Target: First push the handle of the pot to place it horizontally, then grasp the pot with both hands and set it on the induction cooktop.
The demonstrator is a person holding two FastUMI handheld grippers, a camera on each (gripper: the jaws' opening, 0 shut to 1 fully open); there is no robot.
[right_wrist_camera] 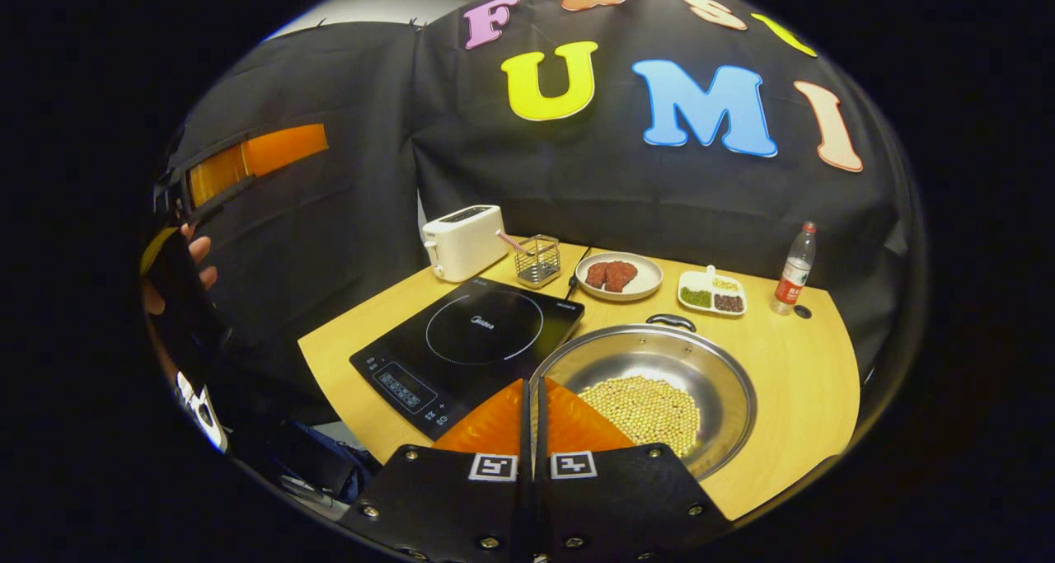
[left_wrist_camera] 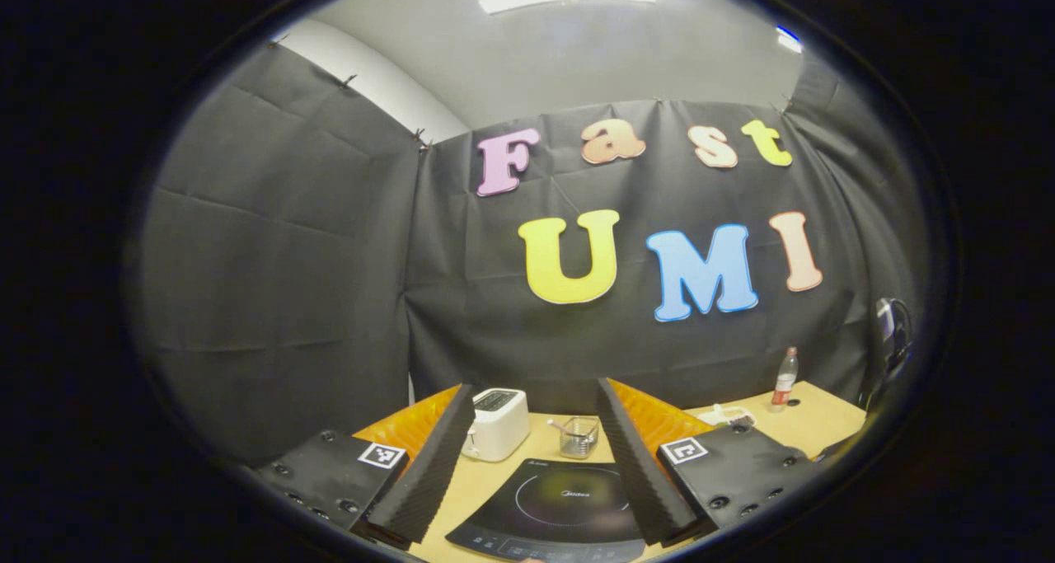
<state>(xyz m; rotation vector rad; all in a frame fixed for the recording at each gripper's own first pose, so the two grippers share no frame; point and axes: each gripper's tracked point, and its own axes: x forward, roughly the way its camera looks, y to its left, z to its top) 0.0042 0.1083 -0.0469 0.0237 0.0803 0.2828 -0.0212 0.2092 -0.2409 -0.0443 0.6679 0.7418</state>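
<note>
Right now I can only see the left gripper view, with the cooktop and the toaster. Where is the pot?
Observer: In the right gripper view, the pot stands on the table beside the induction cooktop, on its right.
Operator: Where is its handle?
Observer: A small dark loop handle sits on the pot's far rim, on the side toward the plate of meat.
Operator: What is the other claw doing?
Observer: The right claw is shut, with its tips over the pot's near left rim. I cannot tell if it touches the rim.
</note>
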